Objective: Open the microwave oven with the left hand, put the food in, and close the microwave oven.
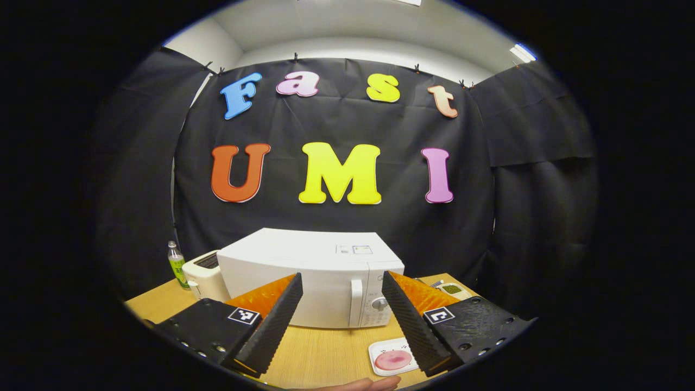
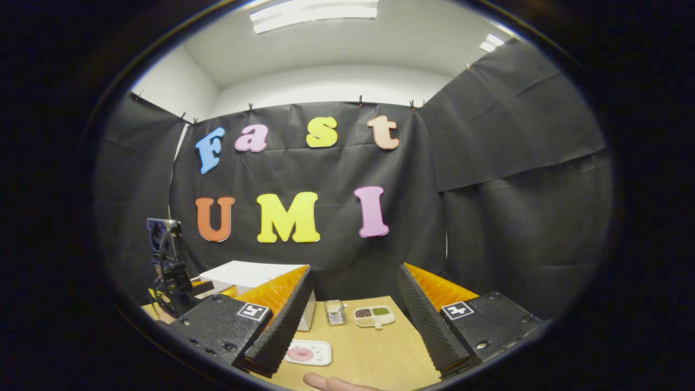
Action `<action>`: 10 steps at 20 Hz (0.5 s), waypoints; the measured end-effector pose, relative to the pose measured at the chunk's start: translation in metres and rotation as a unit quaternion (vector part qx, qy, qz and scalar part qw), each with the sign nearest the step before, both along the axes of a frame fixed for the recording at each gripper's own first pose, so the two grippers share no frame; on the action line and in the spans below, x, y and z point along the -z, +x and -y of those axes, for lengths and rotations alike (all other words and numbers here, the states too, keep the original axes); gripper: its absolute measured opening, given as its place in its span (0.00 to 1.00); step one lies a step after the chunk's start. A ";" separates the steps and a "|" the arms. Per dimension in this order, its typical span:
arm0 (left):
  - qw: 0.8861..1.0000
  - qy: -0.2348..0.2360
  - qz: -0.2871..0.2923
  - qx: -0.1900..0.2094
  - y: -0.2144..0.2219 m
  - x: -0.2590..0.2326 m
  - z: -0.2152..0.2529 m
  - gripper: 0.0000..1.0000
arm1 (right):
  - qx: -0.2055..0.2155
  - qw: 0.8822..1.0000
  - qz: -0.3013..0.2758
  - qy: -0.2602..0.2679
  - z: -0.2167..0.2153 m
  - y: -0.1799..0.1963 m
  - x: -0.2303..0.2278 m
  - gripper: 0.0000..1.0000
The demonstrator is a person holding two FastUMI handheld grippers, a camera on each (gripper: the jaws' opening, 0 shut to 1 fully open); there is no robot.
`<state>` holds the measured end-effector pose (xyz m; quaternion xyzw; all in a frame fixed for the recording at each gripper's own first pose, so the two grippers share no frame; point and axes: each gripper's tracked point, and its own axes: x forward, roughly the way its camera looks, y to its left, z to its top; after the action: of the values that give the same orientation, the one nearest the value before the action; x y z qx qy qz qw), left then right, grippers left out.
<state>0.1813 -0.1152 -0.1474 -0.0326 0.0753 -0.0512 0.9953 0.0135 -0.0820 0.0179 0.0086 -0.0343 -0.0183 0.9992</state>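
Observation:
A white microwave oven [image 1: 317, 274] stands on the wooden table with its door closed; its handle [image 1: 355, 302] and dials face me. In front of it lies a white square plate [image 1: 392, 357] holding a pink slice of food [image 1: 393, 359]. My left gripper [image 1: 339, 304] hangs open above the table, in front of the door, with nothing between its fingers. In the right gripper view the same plate [image 2: 307, 352] sits near the left finger, and part of the microwave [image 2: 247, 275] shows behind it. My right gripper [image 2: 353, 307] is open and holds nothing. The other gripper [image 2: 171, 274] shows far left.
A white toaster [image 1: 203, 276] and a green-labelled bottle [image 1: 176, 264] stand left of the microwave. A divided tray of condiments [image 2: 373, 315] and a small metal rack [image 2: 335, 312] sit at the table's back. A fingertip [image 2: 326, 383] shows at the bottom edge.

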 end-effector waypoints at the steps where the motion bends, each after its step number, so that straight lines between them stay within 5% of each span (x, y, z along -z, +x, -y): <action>1: 1.000 0.001 -0.004 0.004 0.008 0.012 0.005 0.94 | 0.000 1.000 -0.002 0.001 0.002 0.003 0.003 1.00; 10: 0.998 0.032 -0.037 0.032 0.067 0.107 0.047 0.93 | 0.000 1.000 -0.022 -0.002 0.024 0.015 0.035 1.00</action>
<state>0.2487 -0.1622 -0.2541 0.0000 0.1143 -0.0789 0.9903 0.0282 -0.1064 -0.0170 0.0065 -0.0126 -0.0181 0.9997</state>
